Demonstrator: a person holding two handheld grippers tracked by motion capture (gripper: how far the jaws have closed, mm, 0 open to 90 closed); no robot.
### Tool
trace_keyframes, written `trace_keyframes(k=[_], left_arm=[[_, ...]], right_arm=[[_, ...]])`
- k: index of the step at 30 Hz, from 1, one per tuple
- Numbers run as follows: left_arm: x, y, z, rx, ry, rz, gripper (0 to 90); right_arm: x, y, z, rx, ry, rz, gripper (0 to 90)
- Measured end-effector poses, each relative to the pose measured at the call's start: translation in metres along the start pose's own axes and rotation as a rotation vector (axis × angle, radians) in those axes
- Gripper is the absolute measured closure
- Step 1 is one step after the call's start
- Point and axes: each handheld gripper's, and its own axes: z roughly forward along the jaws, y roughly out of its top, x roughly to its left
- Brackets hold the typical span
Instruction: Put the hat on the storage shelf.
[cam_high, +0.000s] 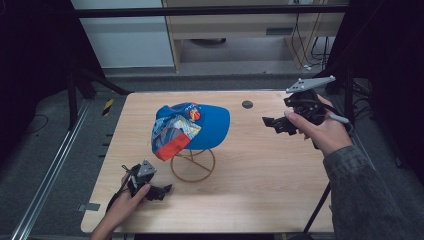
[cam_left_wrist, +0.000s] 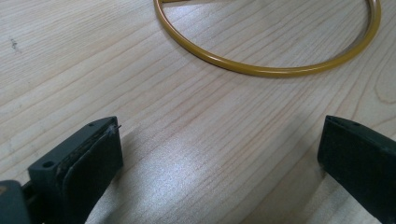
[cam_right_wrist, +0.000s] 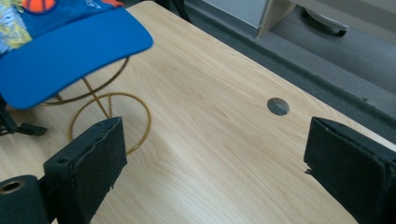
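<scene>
Blue cap (cam_high: 200, 127) (patterned crown) atop gold wire stand (cam_high: 193, 165).

This looks like a lab or test room, not a home. A plain wooden table (cam_high: 260, 175) stands inside a dark metal frame (cam_high: 210, 10) on a grey floor (cam_high: 45, 145), with a metal rail (cam_high: 50, 170) beside it and a strip of yellow and black warning tape (cam_high: 108, 106) stuck down. Behind the table, black cables (cam_high: 305, 40) hang under a pale wooden desk (cam_high: 250, 22), and a small round cap (cam_high: 247, 104) is set into the tabletop.
</scene>
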Motion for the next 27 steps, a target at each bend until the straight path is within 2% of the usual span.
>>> trace_keyframes(k=[15,27], left_arm=[[0.0,0.0,0.0,0.001,-0.002,0.0,0.0],[0.0,0.0,0.0,0.001,-0.002,0.0,0.0]], right_arm=[[-0.02,-0.036,-0.01,-0.015,-0.079,0.074,4.9],[-0.03,-0.069,-0.009,-0.022,-0.108,0.131,5.9]])
